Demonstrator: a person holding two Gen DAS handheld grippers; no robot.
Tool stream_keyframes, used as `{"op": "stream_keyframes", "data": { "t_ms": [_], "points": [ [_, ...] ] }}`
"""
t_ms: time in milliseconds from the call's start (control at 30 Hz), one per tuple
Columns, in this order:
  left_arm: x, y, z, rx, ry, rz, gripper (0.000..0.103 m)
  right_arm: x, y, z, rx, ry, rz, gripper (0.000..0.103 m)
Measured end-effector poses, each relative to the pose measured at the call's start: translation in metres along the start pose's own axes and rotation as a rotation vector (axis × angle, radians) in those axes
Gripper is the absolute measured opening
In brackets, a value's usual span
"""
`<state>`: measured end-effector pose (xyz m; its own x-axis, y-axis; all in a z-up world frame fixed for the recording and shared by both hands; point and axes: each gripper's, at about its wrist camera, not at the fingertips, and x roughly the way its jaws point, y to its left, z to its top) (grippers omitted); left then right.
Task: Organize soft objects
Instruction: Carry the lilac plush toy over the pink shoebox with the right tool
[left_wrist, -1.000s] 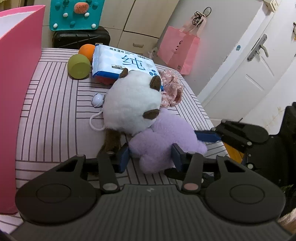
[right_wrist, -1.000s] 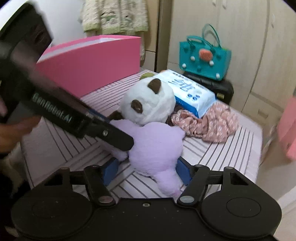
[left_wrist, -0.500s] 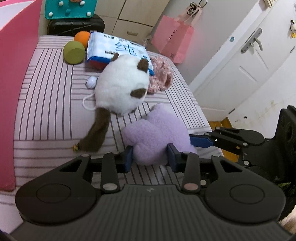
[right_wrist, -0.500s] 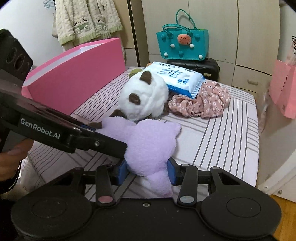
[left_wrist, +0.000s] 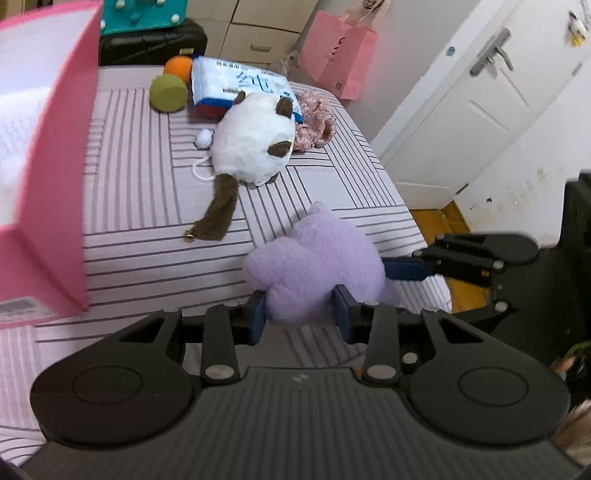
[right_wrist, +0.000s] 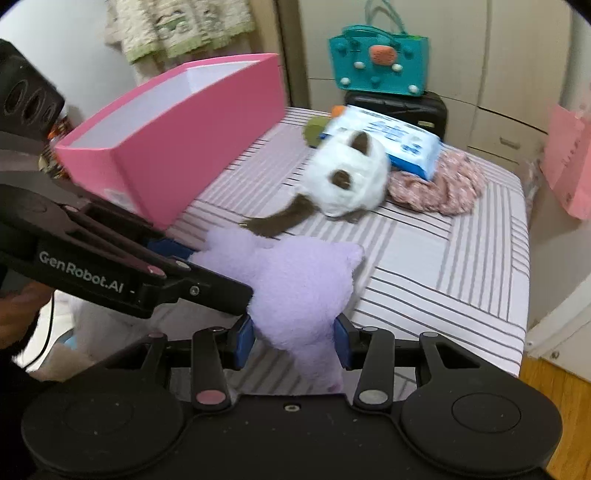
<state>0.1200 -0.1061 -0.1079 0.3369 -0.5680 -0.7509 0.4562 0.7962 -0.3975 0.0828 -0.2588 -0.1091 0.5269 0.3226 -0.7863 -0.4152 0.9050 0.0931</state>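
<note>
I have the fluffy lilac plush toy (left_wrist: 314, 273) pinched by both left gripper (left_wrist: 301, 312) and right gripper (right_wrist: 293, 338); open pink cardboard box (right_wrist: 177, 147) lies to its left, nearer my left hand.

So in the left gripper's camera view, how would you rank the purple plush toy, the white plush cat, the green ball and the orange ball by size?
1. Purple plush toy and white plush cat: too close to rank, since the purple one is nearer.
2. Green ball.
3. Orange ball, partly hidden.
</note>
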Motion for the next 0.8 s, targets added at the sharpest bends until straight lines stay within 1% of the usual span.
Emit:
{"op": "stream_keyframes", "data": {
  "t_ms": [233, 333, 433, 500, 600, 800],
  "points": [
    [-0.046, 0.010, -0.005, 0.007, -0.011, -0.009, 0.036, -0.017, 0.034, 0.021, -0.096, 0.008, 0.024, 0.049],
    [-0.060, 0.015, -0.005, 0.040, 0.027, -0.032, 0.037, -0.024, 0.046, 0.033, -0.145, 0.032, 0.051, 0.049],
    [-0.072, 0.022, -0.005, 0.035, 0.060, -0.051, 0.037, -0.029, 0.055, 0.050, -0.174, 0.053, 0.096, 0.049],
    [-0.080, 0.022, -0.005, 0.052, 0.048, -0.031, 0.037, -0.032, 0.064, 0.060, -0.202, 0.043, 0.108, 0.049],
    [-0.096, 0.024, -0.004, 0.071, 0.010, 0.000, 0.036, -0.036, 0.078, 0.071, -0.257, 0.018, 0.103, 0.049],
    [-0.127, 0.031, -0.001, 0.097, -0.043, 0.038, 0.036, -0.043, 0.101, 0.088, -0.329, -0.022, 0.101, 0.049]
  ]
}}
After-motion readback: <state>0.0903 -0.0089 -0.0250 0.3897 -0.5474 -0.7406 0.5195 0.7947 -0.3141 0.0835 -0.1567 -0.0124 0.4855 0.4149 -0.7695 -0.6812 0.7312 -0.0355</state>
